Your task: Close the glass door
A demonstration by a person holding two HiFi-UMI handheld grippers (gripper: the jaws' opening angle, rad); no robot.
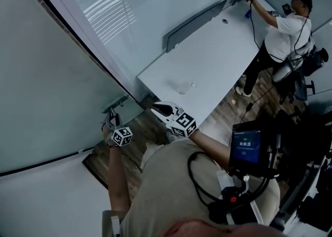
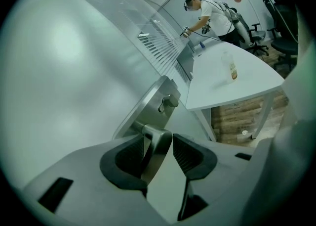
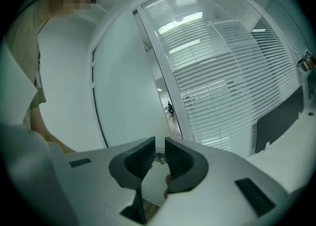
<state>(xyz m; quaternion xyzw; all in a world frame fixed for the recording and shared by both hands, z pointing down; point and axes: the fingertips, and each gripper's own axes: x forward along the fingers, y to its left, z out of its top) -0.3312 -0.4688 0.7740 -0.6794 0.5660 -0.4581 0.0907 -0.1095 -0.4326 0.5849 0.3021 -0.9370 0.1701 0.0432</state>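
Left gripper: jaws set round the handle, which lies against the left pad. A sliver of gap is seen at the right pad, so the handle is not clamped. In the head view this gripper is seen at the handle, on the door's right edge.

Right gripper: jaws a narrow gap apart, nothing gripped. It is held right of the handle, over the desk's near corner.

Door: frosted glass, taking up the left of the scene. In the left gripper view the door carries a steel plate, with one knob just beyond the handle.

Around: the desk runs from just right of the door to the far right, with a dark panel along its left edge. A bottle is seen on the desk. Blinds cover the glass wall behind the desk. Wood floor is seen below the handle. A lit screen is mounted near right.

A second person is bent over the far end of the desk.

Count: two grippers, one handle, one knob, one desk, one bottle, one screen, one other person.
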